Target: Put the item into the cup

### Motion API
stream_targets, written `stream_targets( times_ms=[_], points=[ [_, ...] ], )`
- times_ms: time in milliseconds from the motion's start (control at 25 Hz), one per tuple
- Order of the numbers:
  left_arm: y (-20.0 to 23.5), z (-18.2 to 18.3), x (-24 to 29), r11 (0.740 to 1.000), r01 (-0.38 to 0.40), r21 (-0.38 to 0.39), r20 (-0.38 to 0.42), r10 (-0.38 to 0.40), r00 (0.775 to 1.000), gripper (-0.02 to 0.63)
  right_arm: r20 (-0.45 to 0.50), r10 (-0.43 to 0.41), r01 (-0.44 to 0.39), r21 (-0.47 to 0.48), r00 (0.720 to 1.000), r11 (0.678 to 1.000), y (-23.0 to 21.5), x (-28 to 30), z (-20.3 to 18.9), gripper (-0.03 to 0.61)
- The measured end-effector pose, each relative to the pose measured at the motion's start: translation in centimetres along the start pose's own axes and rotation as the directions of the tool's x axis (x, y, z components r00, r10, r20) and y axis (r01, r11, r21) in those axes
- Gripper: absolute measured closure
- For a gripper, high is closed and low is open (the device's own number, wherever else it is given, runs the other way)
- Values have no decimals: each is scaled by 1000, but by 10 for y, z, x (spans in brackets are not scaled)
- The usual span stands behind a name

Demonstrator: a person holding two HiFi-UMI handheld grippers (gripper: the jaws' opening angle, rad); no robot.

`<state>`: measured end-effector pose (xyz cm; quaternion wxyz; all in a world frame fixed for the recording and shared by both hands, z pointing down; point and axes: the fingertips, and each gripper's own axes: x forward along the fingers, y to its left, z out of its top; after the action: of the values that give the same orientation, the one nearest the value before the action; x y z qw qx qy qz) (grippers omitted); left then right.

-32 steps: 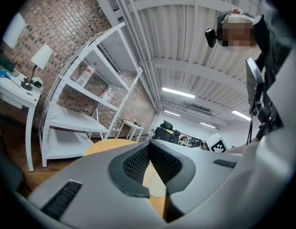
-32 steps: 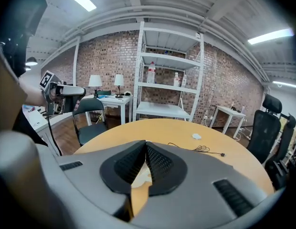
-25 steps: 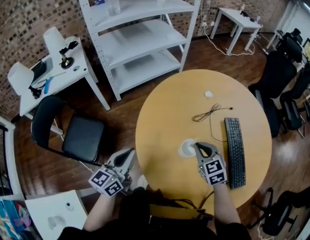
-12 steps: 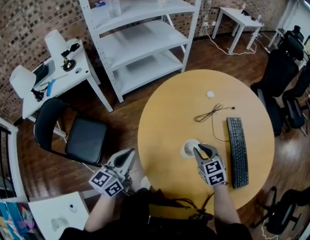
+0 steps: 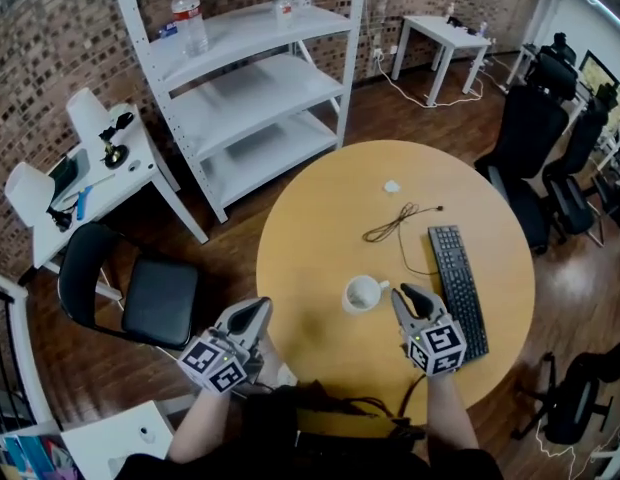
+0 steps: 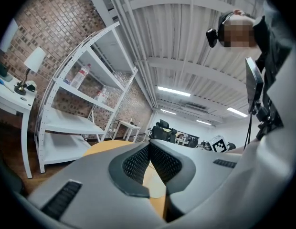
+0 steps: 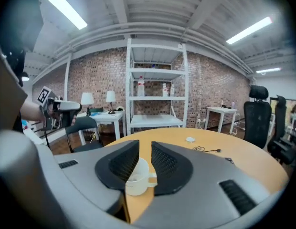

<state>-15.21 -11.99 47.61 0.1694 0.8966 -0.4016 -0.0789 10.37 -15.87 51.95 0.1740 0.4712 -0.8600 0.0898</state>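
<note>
While the right tongs (image 5: 403, 295) hang just beside the cup (image 5: 361, 294), on its handle side, their jaws stand narrowly apart with nothing between them. The right gripper view shows the cup beyond and below the gap, not inside it, so these tongs are recorded as empty.

The cup is white and upright. It sits on the near half of the round table (image 5: 320, 218), with its handle turned toward the right tongs. No view shows clearly whether anything lies in it, because the interior is too small in the head view and is masked by the jaws in the right gripper view.

A small white object (image 5: 391, 186) lies on the far side of the table, well apart from the cup. It may be the item the task means, but this cannot be confirmed. A loose cable (image 5: 393, 224) lies between that object and the cup. A keyboard (image 5: 453, 280) lies just to the right of the right tongs.

The left tongs (image 5: 256, 310) are held off the table's near-left edge, over the floor. Their jaws are closed tip to tip on nothing, as the left gripper view shows. Judgement: this hand is parked clear so that the table is left to the right hand, which is nearest the cup.

Judgement: the right tongs' position close to the rim suits either a release just made or a pause before reaching out. The pictures do not settle which, and completion of the task cannot be certified.
</note>
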Motion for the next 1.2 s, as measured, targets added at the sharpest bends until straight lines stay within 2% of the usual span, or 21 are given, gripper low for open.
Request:
stream_targets(
  times_ms=[80, 200, 280, 440, 560, 720, 840, 960, 1200],
  points=[
    [-9, -1, 7, 999, 34, 10, -8, -34, 999, 611, 48, -38, 36, 43, 998, 998, -10, -18, 1, 492],
    [-23, -6, 21, 995, 97, 17, -29, -97, 995, 611, 87, -137, 134, 40, 987, 990, -27, -52, -2, 534],
    [-33, -8, 34, 990, 141, 27, -41, -140, 989, 611, 111, -201, 197, 50, 973, 979, -38, -78, -4, 535],
    [-62, -7, 61, 971, 231, 55, -48, -228, 972, 611, 147, -325, 314, 93, 934, 945, -58, -137, -11, 545],
    [-83, -15, 77, 953, 301, 46, -64, -298, 953, 611, 168, -403, 384, 135, 900, 913, -68, -178, -22, 551],
    [-98, -18, 86, 940, 336, 57, -65, -332, 941, 611, 195, -481, 447, 196, 855, 873, -73, -217, -38, 560],
    [-109, -19, 90, 928, 366, 65, -66, -362, 930, 611, 219, -517, 476, 213, 827, 853, -75, -234, -43, 567],
    [-117, -16, 93, 924, 373, 82, -60, -369, 927, 611, 227, -535, 494, 217, 814, 842, -75, -243, -45, 569],
    [-119, -22, 91, 924, 376, 66, -78, -371, 925, 611, 195, -521, 490, 186, 831, 852, -72, -236, -50, 571]
  ],
)
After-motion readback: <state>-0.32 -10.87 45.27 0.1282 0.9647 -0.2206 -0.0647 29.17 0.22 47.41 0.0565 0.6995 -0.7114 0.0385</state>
